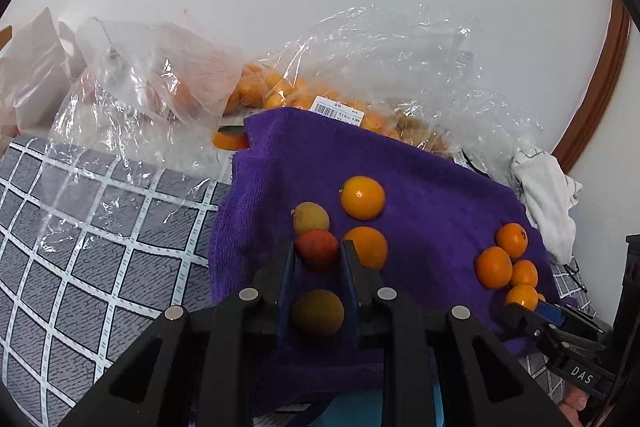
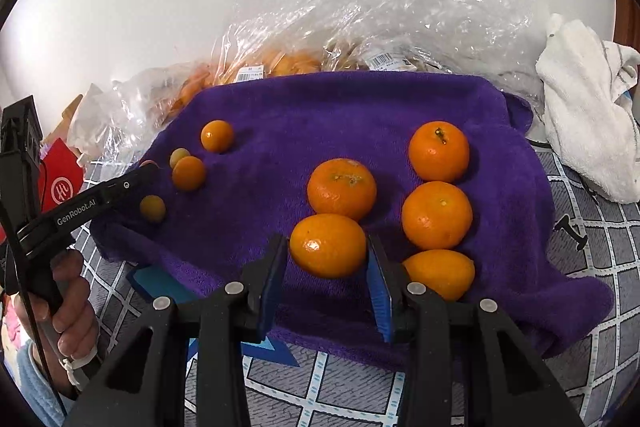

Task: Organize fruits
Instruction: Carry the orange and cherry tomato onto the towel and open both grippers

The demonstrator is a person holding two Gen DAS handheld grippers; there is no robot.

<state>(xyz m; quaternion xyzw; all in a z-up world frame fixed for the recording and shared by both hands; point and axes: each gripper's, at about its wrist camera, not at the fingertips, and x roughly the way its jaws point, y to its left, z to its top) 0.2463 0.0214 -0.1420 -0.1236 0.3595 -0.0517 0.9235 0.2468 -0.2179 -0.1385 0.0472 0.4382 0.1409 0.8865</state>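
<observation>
Purple towel (image 2: 280, 131) already carries two fruit clusters, bags (image 1: 380, 67) remain full, left gripper (image 1: 316, 255) clamps a reddish fruit (image 1: 317, 247), right gripper (image 2: 328, 247) a mandarin (image 2: 327, 245).

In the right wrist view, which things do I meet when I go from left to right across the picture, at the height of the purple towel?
Hand holding the left tool → small yellowish fruit → tangerine between the right tool's fingers → purple towel's right edge → white cloth.
</observation>
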